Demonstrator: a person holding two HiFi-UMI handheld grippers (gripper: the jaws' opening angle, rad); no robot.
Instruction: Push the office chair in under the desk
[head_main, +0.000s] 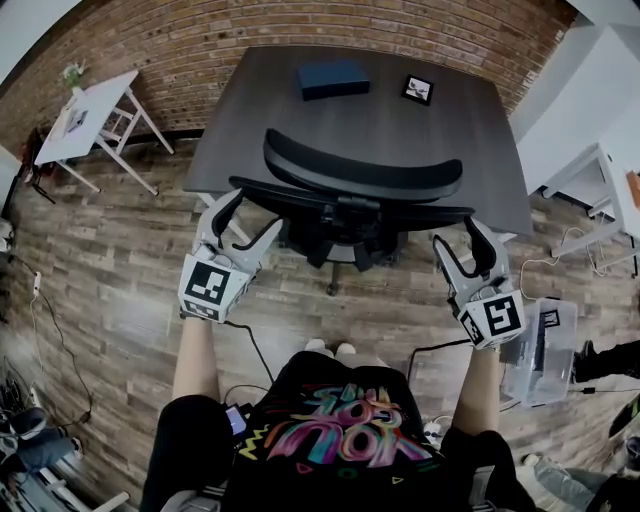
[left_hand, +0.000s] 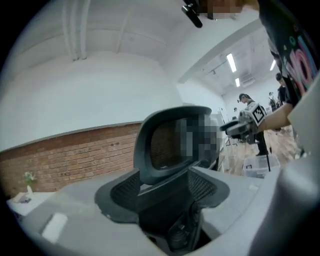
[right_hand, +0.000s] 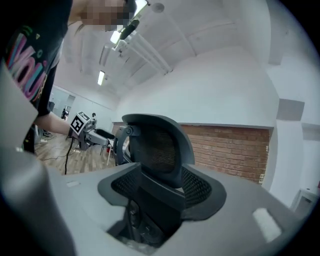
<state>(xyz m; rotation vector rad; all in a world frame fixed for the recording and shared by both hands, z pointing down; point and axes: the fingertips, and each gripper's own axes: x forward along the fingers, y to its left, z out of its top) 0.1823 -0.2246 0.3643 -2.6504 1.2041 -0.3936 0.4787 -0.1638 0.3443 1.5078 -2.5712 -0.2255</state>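
The black office chair (head_main: 360, 185) stands at the front edge of the dark grey desk (head_main: 400, 130), its seat mostly under the desktop and its backrest and headrest facing me. My left gripper (head_main: 255, 212) is at the backrest's left end with its jaws apart. My right gripper (head_main: 455, 230) is at the right end, jaws also apart. Both gripper views look up at the mesh backrest (left_hand: 160, 145) (right_hand: 160, 150) through the gap between blurred grey jaws. No pad visibly presses on the chair. Each gripper view also shows the other gripper (left_hand: 245, 122) (right_hand: 82, 127) beside the chair.
A dark blue box (head_main: 333, 78) and a small framed card (head_main: 417, 90) lie on the desk. A white folding table (head_main: 90, 115) stands far left and a white desk (head_main: 600, 170) at the right. A clear plastic bin (head_main: 540, 350) and cables sit on the wooden floor.
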